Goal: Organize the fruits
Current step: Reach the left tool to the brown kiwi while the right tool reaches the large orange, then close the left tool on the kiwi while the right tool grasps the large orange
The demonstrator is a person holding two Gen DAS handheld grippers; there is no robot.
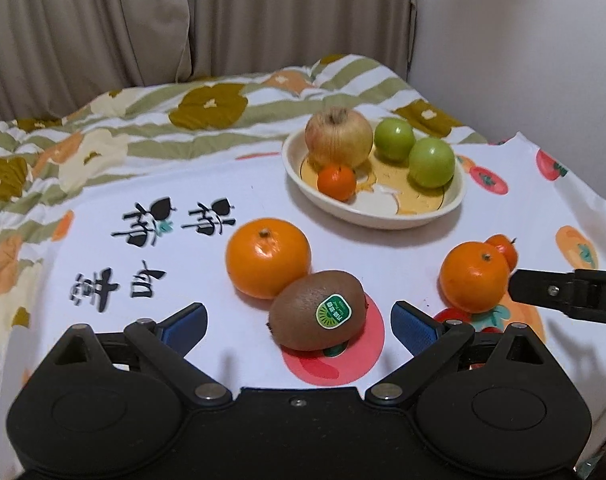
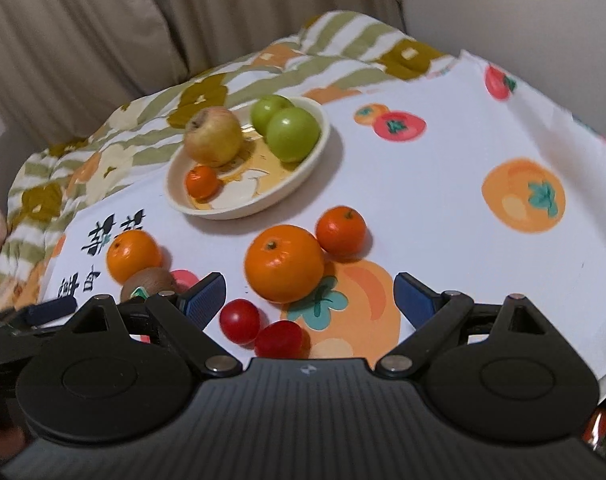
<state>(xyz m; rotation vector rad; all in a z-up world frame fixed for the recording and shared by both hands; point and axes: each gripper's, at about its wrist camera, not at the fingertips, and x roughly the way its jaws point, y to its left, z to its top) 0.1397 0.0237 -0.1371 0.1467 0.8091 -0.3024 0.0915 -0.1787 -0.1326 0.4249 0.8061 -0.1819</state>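
Right gripper (image 2: 305,294), black w/ blue pads, jaws spread wide over a large round orange (image 2: 284,263) on white fruit-print cloth (image 2: 443,168). Small mandarin (image 2: 341,231) touches the orange's right; two red cherry tomatoes (image 2: 259,330) sit just below. Cream dish (image 2: 239,208) w/ apples further back.

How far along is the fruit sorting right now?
Done: the plate holds an apple, two green fruits and a small orange. In hand: nothing; the left gripper is open around the kiwi, and the right gripper is open. Left on the cloth: kiwi, four oranges and two tomatoes.
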